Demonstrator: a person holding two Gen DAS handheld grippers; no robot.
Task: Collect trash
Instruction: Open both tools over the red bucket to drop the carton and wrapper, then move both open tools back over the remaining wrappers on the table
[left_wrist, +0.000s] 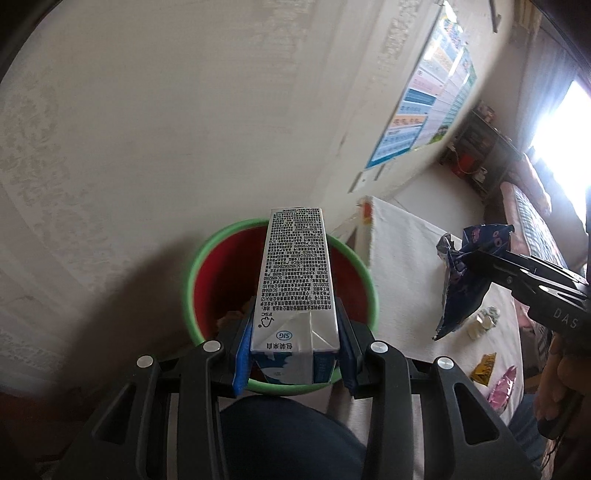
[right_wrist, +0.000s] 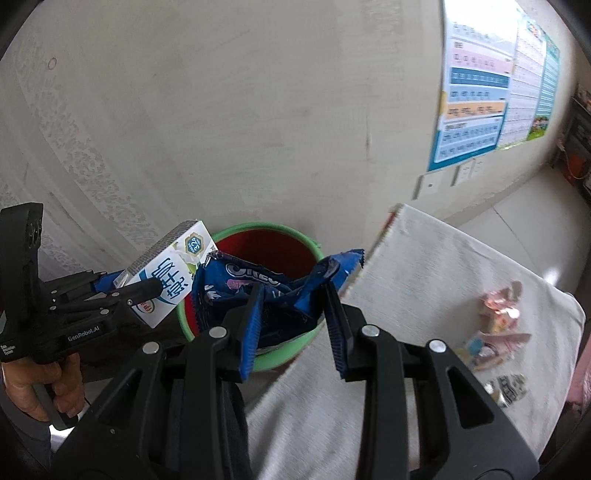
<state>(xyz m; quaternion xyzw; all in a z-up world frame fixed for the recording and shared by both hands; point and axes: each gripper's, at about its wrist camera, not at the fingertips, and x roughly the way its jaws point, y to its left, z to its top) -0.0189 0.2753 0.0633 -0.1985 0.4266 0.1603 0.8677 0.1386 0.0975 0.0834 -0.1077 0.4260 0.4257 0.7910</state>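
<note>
- Currently I am clamping the milk carton (left_wrist: 295, 295) in the left gripper (left_wrist: 293, 343), long axis pointing toward 12 o'clock over the bin (left_wrist: 192, 291).
- I am pinching the cookie wrapper (right_wrist: 273, 295) in the right gripper (right_wrist: 295, 325); bin lying at 12 o'clock, left one nearer.

Crumpled blue wrapper (right_wrist: 273, 295) between right gripper (right_wrist: 295, 328) jaws, above bin (right_wrist: 295, 343)
</note>
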